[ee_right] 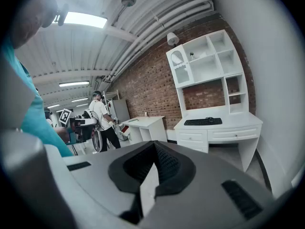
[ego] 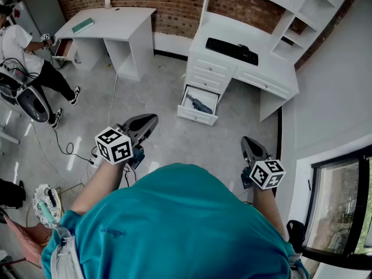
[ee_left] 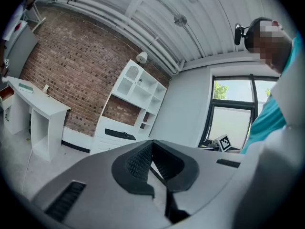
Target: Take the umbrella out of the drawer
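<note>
The bottom drawer (ego: 196,117) of the white desk (ego: 256,68) stands pulled out, and a dark folded umbrella (ego: 199,104) lies inside it. Both grippers hang over the floor, well short of the drawer. My left gripper (ego: 152,118) points toward it from the lower left, shut with nothing between its pads (ee_left: 138,159). My right gripper (ego: 246,139) is lower right of the drawer and is also shut and empty. The right gripper view shows the desk's upper drawers and a keyboard (ee_right: 202,121); the open drawer is hidden behind the jaws.
A black keyboard (ego: 232,50) lies on the desk under a white shelf unit (ego: 302,4). A second white desk (ego: 110,22) stands at the back left, with a person (ego: 23,45) beside it. Cables (ego: 64,147) trail over the grey floor on the left. A window (ego: 337,208) is at the right.
</note>
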A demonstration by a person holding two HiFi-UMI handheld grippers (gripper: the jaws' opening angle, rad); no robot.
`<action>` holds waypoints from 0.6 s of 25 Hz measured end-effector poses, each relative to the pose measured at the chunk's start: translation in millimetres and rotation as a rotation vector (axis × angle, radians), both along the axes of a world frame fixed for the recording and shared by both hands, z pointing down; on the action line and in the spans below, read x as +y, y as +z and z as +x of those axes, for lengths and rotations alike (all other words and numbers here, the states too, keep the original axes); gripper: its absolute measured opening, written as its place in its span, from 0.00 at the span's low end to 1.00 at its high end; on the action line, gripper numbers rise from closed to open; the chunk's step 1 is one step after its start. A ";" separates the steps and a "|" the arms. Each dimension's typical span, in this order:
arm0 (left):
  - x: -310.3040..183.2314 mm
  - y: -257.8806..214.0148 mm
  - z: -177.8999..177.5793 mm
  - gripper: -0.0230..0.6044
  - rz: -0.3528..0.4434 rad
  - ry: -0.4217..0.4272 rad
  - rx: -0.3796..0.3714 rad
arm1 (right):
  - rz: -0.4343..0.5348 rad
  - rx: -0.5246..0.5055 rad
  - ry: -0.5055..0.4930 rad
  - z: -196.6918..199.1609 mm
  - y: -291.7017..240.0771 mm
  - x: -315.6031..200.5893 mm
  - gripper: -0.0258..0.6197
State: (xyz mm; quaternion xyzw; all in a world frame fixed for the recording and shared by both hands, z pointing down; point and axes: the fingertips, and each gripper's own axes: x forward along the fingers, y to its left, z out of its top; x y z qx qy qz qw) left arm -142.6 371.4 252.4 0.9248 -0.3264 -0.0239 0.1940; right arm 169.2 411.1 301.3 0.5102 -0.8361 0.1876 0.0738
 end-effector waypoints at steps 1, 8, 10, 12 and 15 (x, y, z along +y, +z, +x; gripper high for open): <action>1.3 -0.6 2.5 0.06 0.000 0.000 -0.002 | 0.001 0.000 -0.001 2.4 -0.8 1.4 0.07; 14.1 -7.1 27.1 0.06 0.008 -0.001 -0.018 | 0.022 -0.011 -0.019 21.7 -9.8 12.8 0.07; 17.8 -9.3 36.3 0.06 0.013 -0.002 -0.018 | 0.029 -0.001 -0.023 29.3 -12.2 14.7 0.07; 21.7 -10.7 45.7 0.06 0.016 -0.005 -0.019 | 0.032 0.009 -0.018 38.7 -13.3 15.8 0.07; 29.4 -10.2 60.6 0.06 0.015 -0.015 -0.022 | 0.035 0.003 -0.017 54.0 -13.4 20.8 0.07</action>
